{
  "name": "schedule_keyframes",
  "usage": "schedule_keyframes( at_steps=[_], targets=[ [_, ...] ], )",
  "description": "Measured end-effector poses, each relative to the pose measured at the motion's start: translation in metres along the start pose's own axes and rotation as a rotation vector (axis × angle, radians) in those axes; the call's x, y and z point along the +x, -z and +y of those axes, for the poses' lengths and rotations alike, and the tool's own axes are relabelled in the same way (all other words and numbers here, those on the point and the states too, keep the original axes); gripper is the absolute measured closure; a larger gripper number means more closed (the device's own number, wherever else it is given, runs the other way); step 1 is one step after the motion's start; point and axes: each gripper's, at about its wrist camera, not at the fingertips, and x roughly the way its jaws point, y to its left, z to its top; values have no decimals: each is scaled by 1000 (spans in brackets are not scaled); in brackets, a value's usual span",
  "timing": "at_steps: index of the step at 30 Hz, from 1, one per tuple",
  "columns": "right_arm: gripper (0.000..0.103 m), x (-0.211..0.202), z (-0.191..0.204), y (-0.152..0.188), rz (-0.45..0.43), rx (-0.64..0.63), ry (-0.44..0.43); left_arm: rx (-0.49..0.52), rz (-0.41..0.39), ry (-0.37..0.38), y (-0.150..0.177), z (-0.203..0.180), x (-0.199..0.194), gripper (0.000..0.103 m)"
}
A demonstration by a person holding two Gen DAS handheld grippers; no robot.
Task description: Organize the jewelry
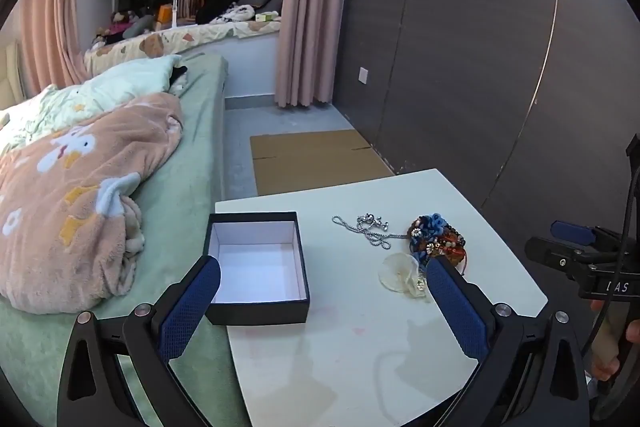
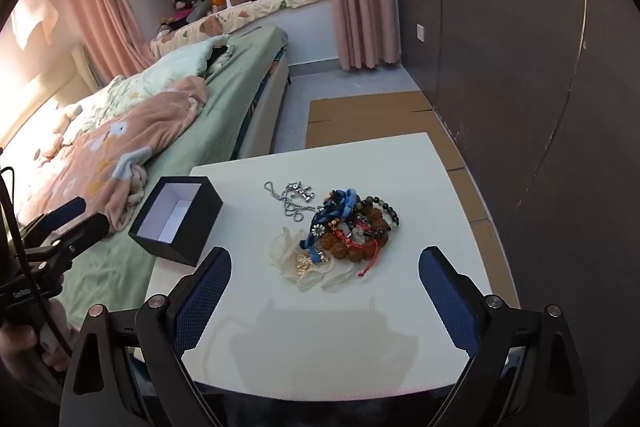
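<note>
White table [image 2: 400,327] — right view alone shows beaded bracelets [image 2: 360,227]; both grippers [image 1: 320,303] [image 2: 324,291] agape, empty.

Black box [image 1: 256,311] lined white, white table [image 1: 360,347], silver chain [image 1: 372,231], peach floral blanket [image 1: 80,195].

Sharp, evenly lit fisheye views; warm glare at left, soft shadows.

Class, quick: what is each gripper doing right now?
Left gripper: open, holding nothing, above the table.
Right gripper: open, holding nothing, near the jewelry.
</note>
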Motion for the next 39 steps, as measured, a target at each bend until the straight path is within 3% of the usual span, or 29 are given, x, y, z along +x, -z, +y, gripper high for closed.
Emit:
schedule_keyframes(
  at_steps=[3, 5, 15, 27, 39],
  targets=[
    [8, 2, 22, 7, -14, -42, 55, -11, 0, -14, 0, -2, 0, 0],
    [8, 2, 22, 7, -31, -46, 67, 3, 24, -29, -5, -9, 6, 0],
    [8, 5, 16, 5, -48, -17, 107, -18, -10, 11, 0, 2, 2, 0],
    [8, -5, 13, 2, -106, 4, 75, -40, -14, 17, -1, 7, 5, 0],
    [8, -4, 12, 1, -99, -6, 92, -36, -15, 24, -1, 6, 7, 0]
  ],
)
